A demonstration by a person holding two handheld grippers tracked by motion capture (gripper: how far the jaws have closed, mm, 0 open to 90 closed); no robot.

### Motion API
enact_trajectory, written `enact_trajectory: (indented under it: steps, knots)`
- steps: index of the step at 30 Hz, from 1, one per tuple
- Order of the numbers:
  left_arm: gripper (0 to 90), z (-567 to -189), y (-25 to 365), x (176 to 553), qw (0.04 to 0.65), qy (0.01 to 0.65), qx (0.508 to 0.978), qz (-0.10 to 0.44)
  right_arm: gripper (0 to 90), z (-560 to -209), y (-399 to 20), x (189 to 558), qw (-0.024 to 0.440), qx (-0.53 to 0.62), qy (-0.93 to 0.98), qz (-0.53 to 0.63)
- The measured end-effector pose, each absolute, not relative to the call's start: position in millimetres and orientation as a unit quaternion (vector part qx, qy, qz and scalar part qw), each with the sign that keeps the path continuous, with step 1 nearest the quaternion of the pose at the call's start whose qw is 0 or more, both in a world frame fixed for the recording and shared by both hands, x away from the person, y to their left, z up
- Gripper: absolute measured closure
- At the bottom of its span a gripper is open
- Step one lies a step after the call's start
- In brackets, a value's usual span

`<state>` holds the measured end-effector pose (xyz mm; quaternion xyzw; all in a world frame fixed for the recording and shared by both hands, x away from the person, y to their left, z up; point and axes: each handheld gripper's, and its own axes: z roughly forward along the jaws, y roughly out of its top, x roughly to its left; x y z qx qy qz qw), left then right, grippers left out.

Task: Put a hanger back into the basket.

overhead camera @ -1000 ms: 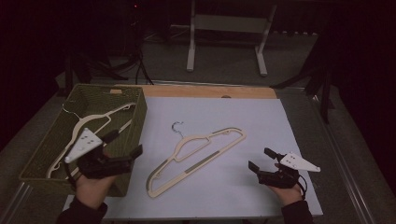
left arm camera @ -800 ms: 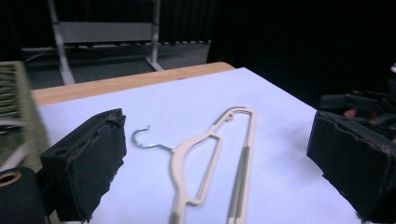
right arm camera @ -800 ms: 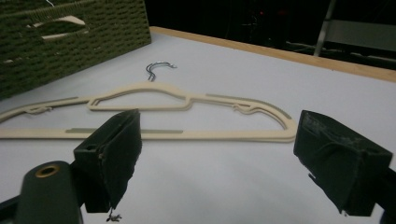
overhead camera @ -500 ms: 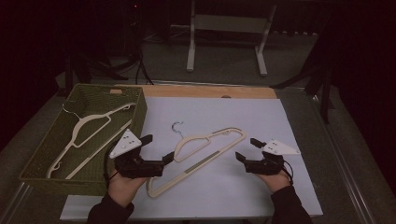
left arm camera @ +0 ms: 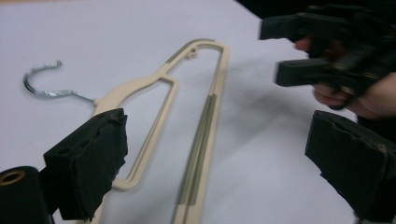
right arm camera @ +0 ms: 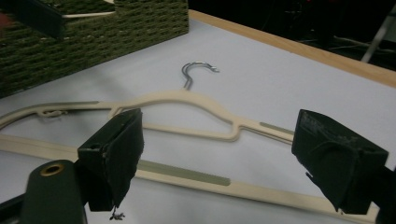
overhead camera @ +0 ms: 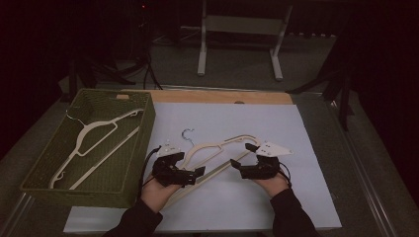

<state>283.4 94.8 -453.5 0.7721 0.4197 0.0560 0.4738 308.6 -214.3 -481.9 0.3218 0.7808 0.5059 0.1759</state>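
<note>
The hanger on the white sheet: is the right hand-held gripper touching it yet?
Apart. In the right gripper view, the right hand-held gripper has both jaws wide open above the hanger, clear of it.

A green woven basket (overhead camera: 131,143) sits just left of the left gripper (overhead camera: 190,175), with a cream hanger (overhead camera: 94,136) lying slantwise inside it. A white sheet (overhead camera: 276,128) covers the tabletop (overhead camera: 217,97) beneath both grippers. Far beyond them, a grey metal stand (overhead camera: 239,29) is on the floor.
</note>
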Motion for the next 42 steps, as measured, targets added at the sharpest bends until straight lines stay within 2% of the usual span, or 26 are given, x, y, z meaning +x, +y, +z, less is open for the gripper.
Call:
enact_trajectory:
  steps: [4,6,8,11,16,19,21,30,36,42]
  knots:
    - [6.6,-464,88,306,0.444,0.436,0.779,0.076,16.6,-485,-216,305,0.168,0.327,0.777,0.511]
    - [7.0,-470,88,319,0.438,0.455,0.773,0.058,16.7,-486,-218,302,0.169,0.327,0.775,0.513]
    - [15.6,-475,85,328,0.415,0.470,0.776,0.073,16.9,-487,-221,299,0.166,0.330,0.772,0.518]
    - [16.1,-485,84,342,0.398,0.483,0.777,0.071,16.9,-489,-225,295,0.166,0.333,0.768,0.522]
    - [21.5,-498,84,355,0.360,0.488,0.789,0.099,16.9,-487,-231,292,0.166,0.337,0.759,0.532]
    - [25.1,-505,84,361,0.343,0.492,0.795,0.095,16.9,-488,-233,292,0.164,0.339,0.756,0.535]
    - [32.2,-509,84,364,0.336,0.488,0.800,0.095,16.9,-488,-234,292,0.163,0.340,0.755,0.536]
    - [47.1,-521,74,367,0.290,0.475,0.821,0.126,16.9,-489,-237,293,0.162,0.344,0.750,0.541]
    - [47.9,-520,65,357,0.287,0.453,0.830,0.154,16.9,-490,-239,294,0.159,0.348,0.747,0.544]
    - [45.9,-518,61,348,0.297,0.441,0.836,0.136,16.9,-490,-239,294,0.159,0.350,0.748,0.541]
